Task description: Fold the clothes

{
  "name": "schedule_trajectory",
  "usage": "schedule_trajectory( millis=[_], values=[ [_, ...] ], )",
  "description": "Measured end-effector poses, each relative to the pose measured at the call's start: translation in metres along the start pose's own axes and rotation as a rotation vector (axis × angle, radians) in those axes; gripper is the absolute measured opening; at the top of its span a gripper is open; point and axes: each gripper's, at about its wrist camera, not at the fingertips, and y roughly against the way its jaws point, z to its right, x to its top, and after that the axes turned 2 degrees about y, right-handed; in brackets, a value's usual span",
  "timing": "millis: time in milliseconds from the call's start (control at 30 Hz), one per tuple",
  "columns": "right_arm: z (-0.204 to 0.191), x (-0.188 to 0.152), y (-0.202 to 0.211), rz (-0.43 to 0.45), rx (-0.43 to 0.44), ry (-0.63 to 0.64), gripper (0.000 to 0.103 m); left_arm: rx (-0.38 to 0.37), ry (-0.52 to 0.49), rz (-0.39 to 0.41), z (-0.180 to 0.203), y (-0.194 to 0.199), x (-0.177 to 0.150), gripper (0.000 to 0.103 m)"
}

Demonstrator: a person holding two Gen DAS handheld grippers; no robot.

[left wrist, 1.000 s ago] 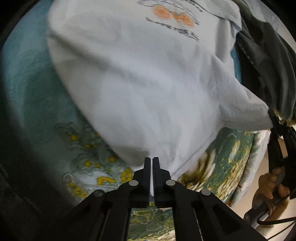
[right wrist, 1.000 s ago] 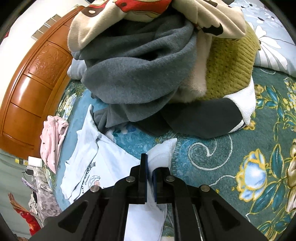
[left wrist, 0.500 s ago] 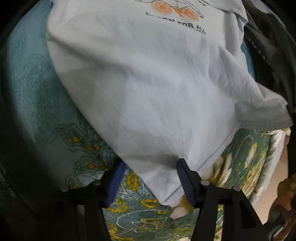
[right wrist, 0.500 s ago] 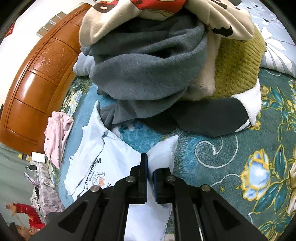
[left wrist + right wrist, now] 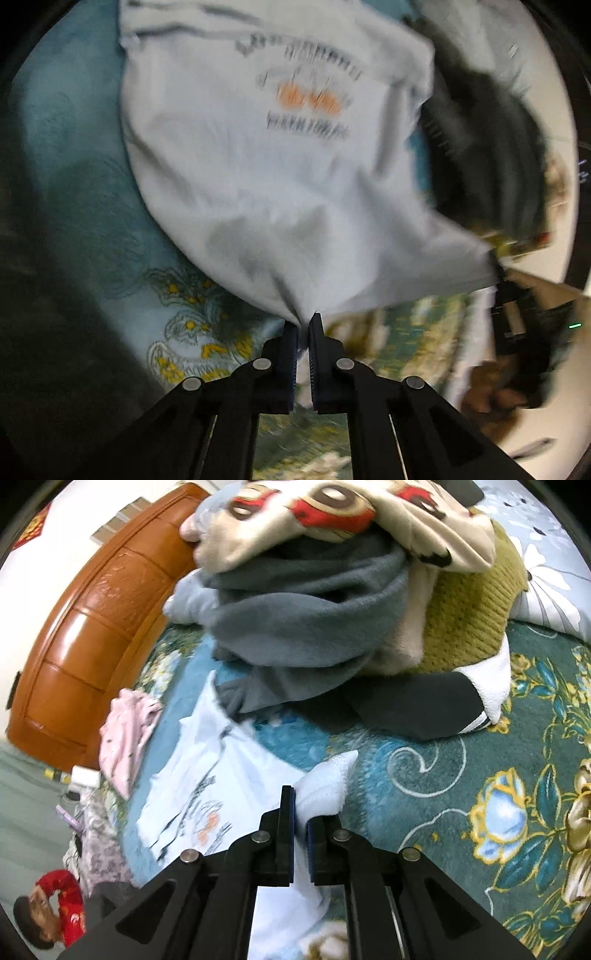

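Teal floral bedspread (image 5: 461, 775) covered the bed, wooden headboard (image 5: 85, 635) at 10 o'clock. We saw the left gripper (image 5: 303, 332) jaws clamped on the hem of the pale T-shirt (image 5: 266, 166), which spread toward 12. Right gripper (image 5: 301, 812) jaws pinched another corner of it. Clothes pile (image 5: 314, 627) sat at 12.

Two grippers (image 5: 303, 326) (image 5: 301, 805), one white T-shirt (image 5: 266, 177), one pink garment (image 5: 125, 734), one heap of clothes (image 5: 332, 620), one bed (image 5: 461, 775).
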Motion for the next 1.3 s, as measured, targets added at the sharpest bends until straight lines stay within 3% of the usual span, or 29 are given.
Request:
schedule_trajectory(
  millis=[100,233,367,500,600,667,767,933,1000,1033,1067,1100,1167,1300],
  values=[
    [-0.017,0.001,0.012,0.001,0.052,0.038,0.006,-0.118,-0.015,0.052,0.001,0.044,0.006,0.006],
    [-0.044,0.023,0.004,-0.028,0.098,0.064,0.006,-0.178,-0.033,0.190,0.001,0.097,0.032,0.006],
    [-0.077,0.055,-0.018,-0.051,0.116,0.100,0.006,-0.235,0.098,0.235,-0.026,0.119,0.076,0.006],
    [-0.114,0.088,-0.057,-0.094,0.107,0.144,0.006,-0.244,0.212,0.256,-0.059,0.119,0.120,0.006],
    [-0.135,0.113,-0.104,-0.189,0.120,0.120,0.006,-0.259,0.317,0.269,-0.080,0.112,0.152,0.006],
    [-0.146,0.129,-0.140,-0.246,0.091,0.095,0.006,-0.278,0.364,0.268,-0.086,0.100,0.173,0.006],
    [-0.160,0.143,-0.168,-0.263,0.052,0.096,0.006,-0.284,0.397,0.268,-0.092,0.093,0.195,0.007],
    [-0.176,0.152,-0.194,-0.275,0.049,0.119,0.006,-0.262,0.352,0.235,-0.103,0.089,0.221,0.014],
    [-0.181,0.154,-0.201,-0.285,0.059,0.128,0.007,-0.278,0.335,0.258,-0.109,0.095,0.218,0.025],
    [-0.181,0.154,-0.202,-0.281,0.071,0.129,0.007,-0.289,0.328,0.272,-0.111,0.098,0.216,0.038],
    [-0.180,0.154,-0.202,-0.272,0.082,0.123,0.013,-0.300,0.319,0.277,-0.111,0.098,0.215,0.047],
    [-0.179,0.155,-0.202,-0.263,0.092,0.116,0.025,-0.309,0.307,0.280,-0.110,0.097,0.213,0.049],
    [-0.171,0.153,-0.198,-0.247,0.108,0.080,0.039,-0.312,0.261,0.267,-0.103,0.093,0.210,0.053],
    [-0.154,0.142,-0.195,-0.261,0.120,0.057,0.039,-0.247,0.198,0.235,-0.091,0.078,0.211,0.053]
  ],
)
